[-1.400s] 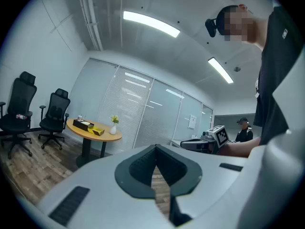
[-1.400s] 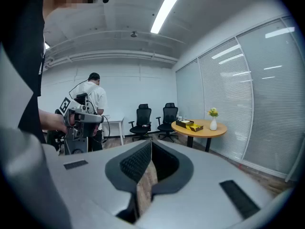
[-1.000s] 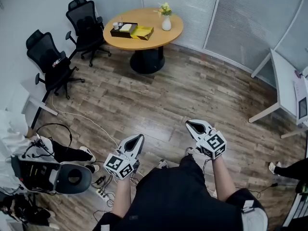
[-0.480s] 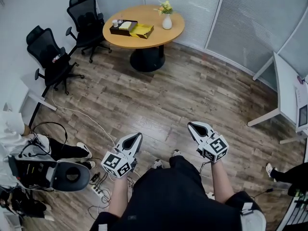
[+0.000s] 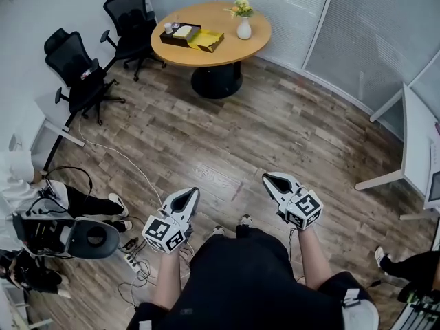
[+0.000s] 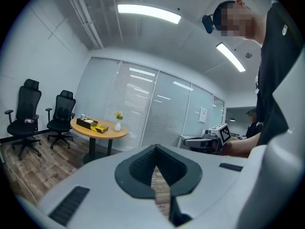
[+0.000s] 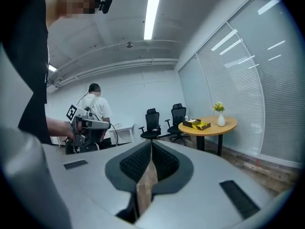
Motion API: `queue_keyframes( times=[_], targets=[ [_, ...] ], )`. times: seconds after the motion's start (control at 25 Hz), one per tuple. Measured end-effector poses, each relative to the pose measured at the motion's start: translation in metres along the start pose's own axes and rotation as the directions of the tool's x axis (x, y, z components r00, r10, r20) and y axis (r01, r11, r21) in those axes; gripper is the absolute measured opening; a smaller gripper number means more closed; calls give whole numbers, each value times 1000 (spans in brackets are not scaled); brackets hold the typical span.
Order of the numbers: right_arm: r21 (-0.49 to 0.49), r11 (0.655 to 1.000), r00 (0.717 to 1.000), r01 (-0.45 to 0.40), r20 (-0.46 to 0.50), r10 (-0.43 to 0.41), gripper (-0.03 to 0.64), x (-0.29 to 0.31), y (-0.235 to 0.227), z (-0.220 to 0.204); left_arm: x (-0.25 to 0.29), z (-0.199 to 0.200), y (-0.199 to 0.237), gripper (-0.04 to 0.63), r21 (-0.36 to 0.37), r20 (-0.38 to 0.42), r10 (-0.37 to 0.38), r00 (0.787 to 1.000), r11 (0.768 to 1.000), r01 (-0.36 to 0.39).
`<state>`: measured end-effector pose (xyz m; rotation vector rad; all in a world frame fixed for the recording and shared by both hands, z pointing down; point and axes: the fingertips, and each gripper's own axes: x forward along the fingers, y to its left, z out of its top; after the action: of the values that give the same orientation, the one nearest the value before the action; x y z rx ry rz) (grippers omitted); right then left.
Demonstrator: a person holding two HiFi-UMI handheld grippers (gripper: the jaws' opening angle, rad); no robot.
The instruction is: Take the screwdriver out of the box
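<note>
A black open box (image 5: 180, 34) and a yellow box (image 5: 205, 41) lie on a round wooden table (image 5: 230, 47) at the far end of the room, beside a white vase (image 5: 244, 28) of flowers. No screwdriver shows at this distance. My left gripper (image 5: 188, 193) and right gripper (image 5: 269, 178) hang close to my body, far from the table, over the wooden floor. Both are shut with nothing between the jaws. The left gripper view shows the box (image 6: 87, 123) on the table far ahead of its jaws; in the right gripper view the box (image 7: 193, 123) stands off to the right.
Two black office chairs (image 5: 75, 71) (image 5: 130, 16) stand left of the table. A person sits on the floor at the left with gear (image 5: 65, 236), cables and a power strip (image 5: 132, 260). A white desk (image 5: 418, 139) is at the right. Glass partitions line the back.
The head view has drifted, so the table and chairs sit a little further right. My feet have stepped. Both grippers stay shut in front of my body.
</note>
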<state>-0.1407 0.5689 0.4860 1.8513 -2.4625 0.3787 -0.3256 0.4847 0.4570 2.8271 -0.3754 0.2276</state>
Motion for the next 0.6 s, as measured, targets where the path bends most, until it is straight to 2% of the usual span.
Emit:
queue_keyframes(
  times=[0.16,0.36,0.6],
  targets=[
    [30,998,998,-61,15,60,9,-8,-17,-6,18,-4,-14,6,-13,-7,20,1000,1000,-20],
    [60,996,997,-71,4,71,9,-4,-32,-15,26,-11,-11,6,-23,-24,43,999,999,-44],
    [54,995,997,-80,-9,80,9,13,-48,-9,46,1,6,6,-25,-13,49,999,998,-49]
  ],
)
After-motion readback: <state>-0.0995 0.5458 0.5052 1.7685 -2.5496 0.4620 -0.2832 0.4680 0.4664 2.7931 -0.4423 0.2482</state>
